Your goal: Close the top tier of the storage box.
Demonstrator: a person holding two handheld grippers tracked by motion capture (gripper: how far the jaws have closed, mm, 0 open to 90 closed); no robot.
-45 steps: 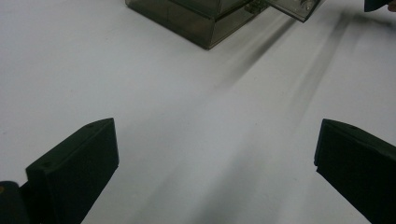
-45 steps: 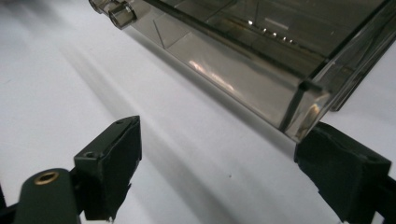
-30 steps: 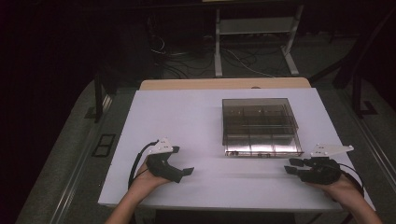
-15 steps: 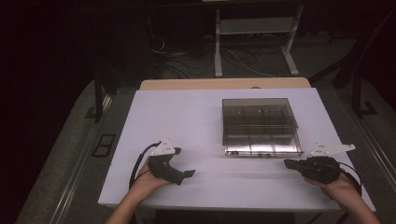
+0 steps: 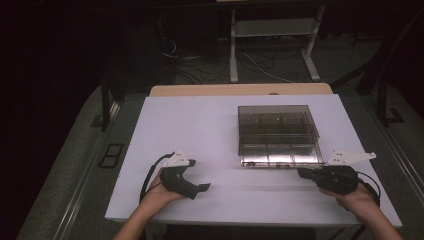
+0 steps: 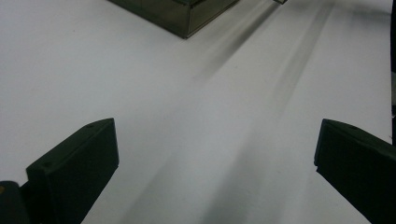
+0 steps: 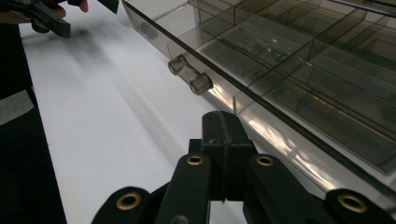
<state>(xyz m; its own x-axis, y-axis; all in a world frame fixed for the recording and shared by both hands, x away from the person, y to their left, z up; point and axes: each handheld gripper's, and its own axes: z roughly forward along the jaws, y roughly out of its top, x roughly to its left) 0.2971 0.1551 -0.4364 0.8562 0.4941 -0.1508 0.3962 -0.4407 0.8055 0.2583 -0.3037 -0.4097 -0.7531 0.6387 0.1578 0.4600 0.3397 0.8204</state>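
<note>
Fingers of my right gripper (image 7: pixel 224 122) are pressed flat together with nothing between them; they have just been closing. In the right gripper view their tips sit just short of the front edge of the smoky clear organizer box (image 7: pixel 299 65), close to its small clear cylindrical handle (image 7: pixel 190 76), which sticks out from the front wall. I cannot tell whether the tips touch the box rim. From the high view, my right gripper (image 5: pixel 305 173) lies low over the white bench (image 5: pixel 200 125) at the box's near right corner, pointing left along the front wall, with my right hand (image 5: pixel 357 197) behind it.

Fingers (image 6: pixel 74 163) of my left gripper (image 6: pixel 215 172) are spread wide, with bare bench between the 2 black pads and nothing gripped. In the high view my left gripper (image 5: pixel 197 189) rests near the front edge of the bench, well apart from the box, held by my left hand (image 5: pixel 160 197), and a black cable loops off its left side.

My organizer box (image 5: pixel 278 136) stands flat on the right half of the bench, its lid down, and dividers show through the tinted top as rows of compartments. In the left gripper view 1 corner of the box (image 6: pixel 187 16) shows at the top, far ahead of the open fingers.
</note>
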